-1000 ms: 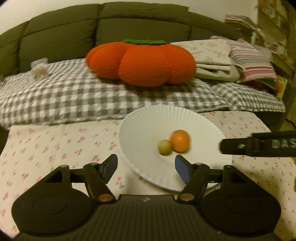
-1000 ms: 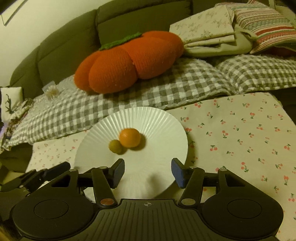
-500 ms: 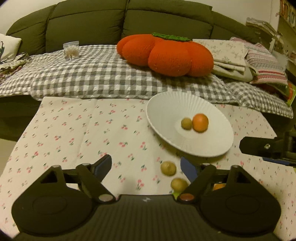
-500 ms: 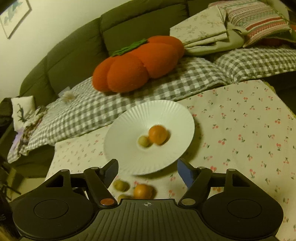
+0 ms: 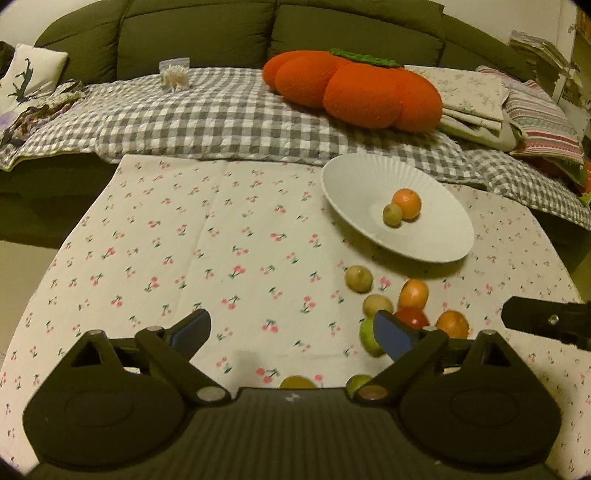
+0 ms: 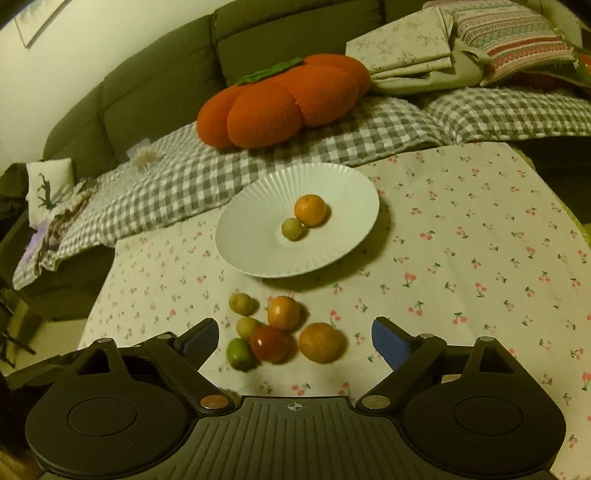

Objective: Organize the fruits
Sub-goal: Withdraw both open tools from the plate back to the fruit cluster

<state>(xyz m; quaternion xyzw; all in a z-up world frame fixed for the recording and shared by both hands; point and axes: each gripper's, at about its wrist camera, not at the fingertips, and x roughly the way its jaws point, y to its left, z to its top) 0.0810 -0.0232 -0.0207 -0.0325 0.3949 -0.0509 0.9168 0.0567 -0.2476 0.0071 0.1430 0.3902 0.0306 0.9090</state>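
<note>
We see our left gripper (image 5: 291,328) and right gripper (image 6: 295,338) both opening wide and empty above round, axis-less loose fruits (image 6: 280,332) clustered on cherry-print cloth (image 6: 461,240) near the ribbed white plate (image 6: 258,206).

From where I'm driving this, the room's dim with a warm yellowish cast. A dark olive sofa (image 5: 207,33) fills the back, with a grey checked blanket (image 5: 221,114) over its seat. On it sit a big orange pumpkin cushion (image 6: 284,99) and folded linens (image 6: 406,44). A framed picture (image 6: 37,18) hangs on the pale wall (image 6: 92,48). The counter wears a cherry-print cloth (image 5: 184,240).
</note>
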